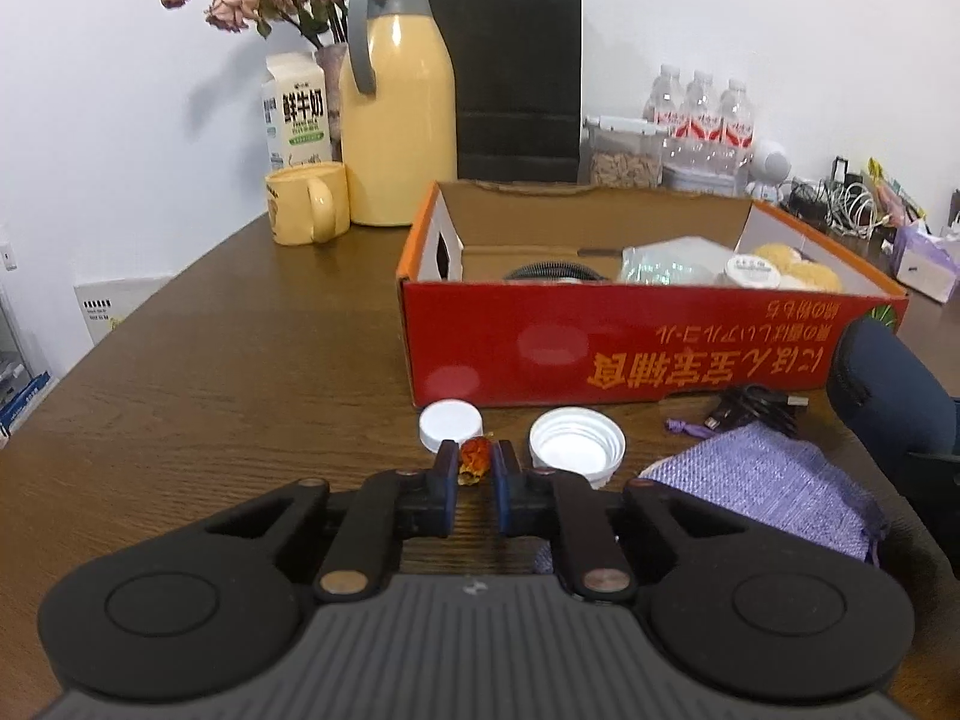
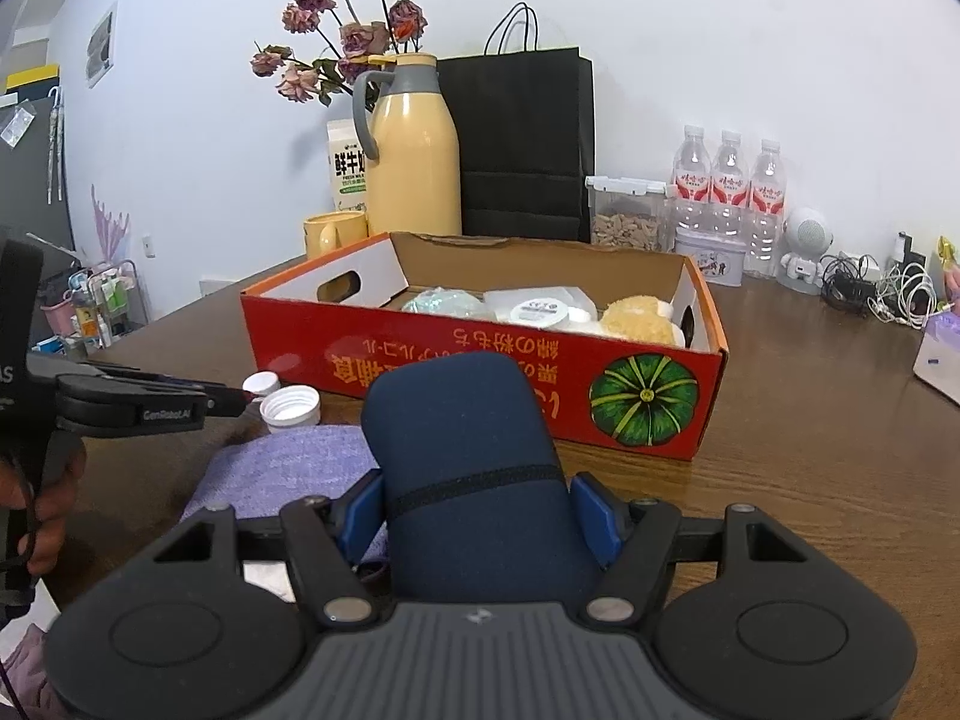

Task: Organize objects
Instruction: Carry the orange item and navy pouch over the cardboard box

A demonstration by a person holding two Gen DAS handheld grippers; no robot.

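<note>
**Red carton part-filled, loose bits still outside it**

Red cardboard is where everything is headed, I judge: the open carton [image 1: 630, 354] on the wooden counter [image 1: 210, 372] already holds a round white-lidded tub [image 1: 751, 271], a clear plastic packet [image 1: 672, 264], something yellow and fluffy [image 1: 798, 267] and a black ring-shaped thing [image 1: 555, 273] I cannot identify.

My left tongs [image 1: 475, 461] are clenched on a small orange-red wrapped sweet [image 1: 474, 457], low over the counter just in front of the carton. My right tongs [image 2: 480, 516] are grasping a dark blue zipped pouch [image 2: 462, 456], held upright near the carton's front wall, not yet inside.

Still outside, by my reckoning: a small white cap [image 1: 451, 425] and a larger white screw lid [image 1: 576, 443] lying open side up, a lilac woven drawstring bag [image 1: 762, 480], and a black cable [image 1: 759, 411]. So I would put the sorting somewhere in the middle.

Writing: the carton's front carries orange Japanese lettering, upside down to me, beside a green pumpkin picture [image 2: 643, 402]; I cannot read it reliably. The milk carton [image 1: 297, 114] at the back says 鲜牛奶 and "FRESH MILK". My left tongs read "GenRobot.AI" on the side. The three water bottles [image 2: 729, 180] have red labels too small to read.
</note>
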